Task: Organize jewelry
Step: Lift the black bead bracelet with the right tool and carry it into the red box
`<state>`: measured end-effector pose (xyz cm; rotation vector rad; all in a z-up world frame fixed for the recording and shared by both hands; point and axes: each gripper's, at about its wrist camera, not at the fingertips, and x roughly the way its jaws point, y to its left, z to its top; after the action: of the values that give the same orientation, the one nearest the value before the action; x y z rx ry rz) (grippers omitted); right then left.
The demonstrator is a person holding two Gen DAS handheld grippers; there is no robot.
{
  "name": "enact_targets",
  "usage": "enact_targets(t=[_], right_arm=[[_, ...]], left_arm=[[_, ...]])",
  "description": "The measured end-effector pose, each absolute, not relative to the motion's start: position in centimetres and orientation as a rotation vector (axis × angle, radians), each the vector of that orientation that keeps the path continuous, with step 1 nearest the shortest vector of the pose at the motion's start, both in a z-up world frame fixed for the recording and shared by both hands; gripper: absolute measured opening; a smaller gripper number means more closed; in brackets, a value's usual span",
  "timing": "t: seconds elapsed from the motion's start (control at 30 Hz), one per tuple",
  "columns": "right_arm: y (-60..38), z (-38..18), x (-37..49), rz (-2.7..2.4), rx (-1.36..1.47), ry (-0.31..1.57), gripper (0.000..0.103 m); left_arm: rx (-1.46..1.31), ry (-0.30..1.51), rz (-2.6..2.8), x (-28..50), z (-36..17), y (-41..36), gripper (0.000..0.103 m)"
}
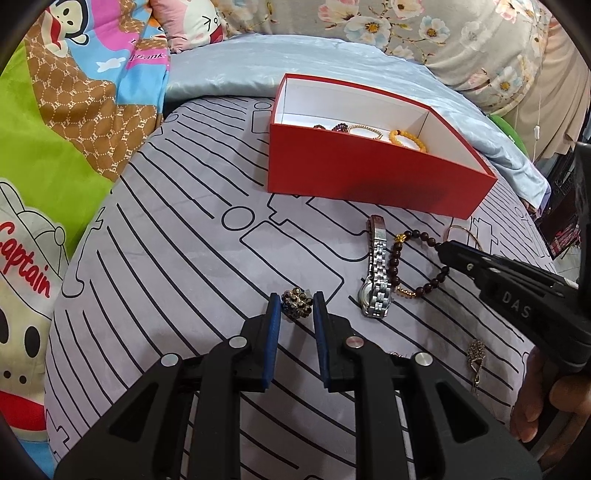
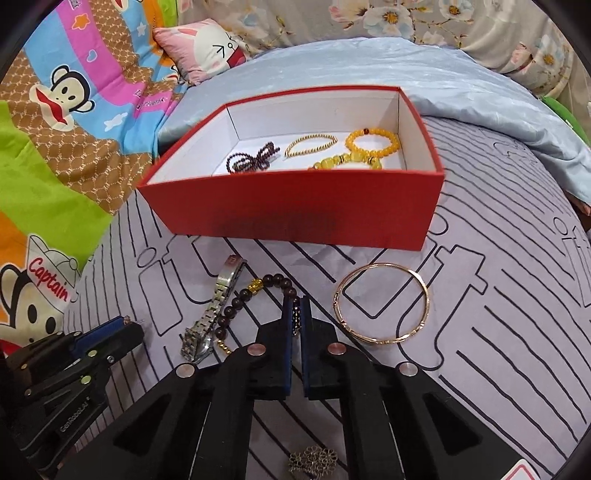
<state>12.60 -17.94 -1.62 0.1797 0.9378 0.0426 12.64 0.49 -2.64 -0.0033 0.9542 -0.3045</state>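
Left gripper (image 1: 296,303) sits low over the bed, blue pads apart, a dark beaded brooch (image 1: 296,302) between the tips; contact with the pads cannot be told. Right gripper (image 2: 296,308) is clamped on the dark bead bracelet (image 2: 255,291), beads pinched between its pads. Surface: a bed with a grey sheet (image 1: 166,240) printed in black line patterns. A pale blue cover (image 1: 258,62) lies bunched behind it, a bright cartoon monkey quilt (image 1: 55,110) to the left, floral fabric (image 1: 424,33) at the back, and a pink cartoon pillow (image 2: 207,48) near the quilt. Red box (image 2: 295,206), white inside, open top, rests on the sheet beyond the loose pieces. In the box: a dark purple bead string (image 2: 251,157), a thin gold bead bracelet (image 2: 310,144), a yellow bead bracelet (image 2: 373,142) and more yellow beads (image 2: 343,162) just in front of it. On the sheet in front of the box: a steel watch (image 2: 214,314) lying just left of, and touching, the dark bracelet; a rose-gold bangle (image 2: 382,302) to the right, apart from the gripper. A second filigree piece (image 2: 314,459) lies under the right gripper body.
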Motion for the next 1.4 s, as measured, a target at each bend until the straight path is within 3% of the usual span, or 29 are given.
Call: enact_targets(t=[0.8,1.4], right_arm=[[-21.7,9.3,6.2,-0.006,0.118,0.74,0.003],[-21.1,9.1,20.3,0.118,0.186,0.759,0.003]], left_arm=[[0.014,0.86,-0.325,11.7,2.9,-0.3,0.017],[0.048,0.767,-0.337,22.4,6.9,-5.5,0.017]])
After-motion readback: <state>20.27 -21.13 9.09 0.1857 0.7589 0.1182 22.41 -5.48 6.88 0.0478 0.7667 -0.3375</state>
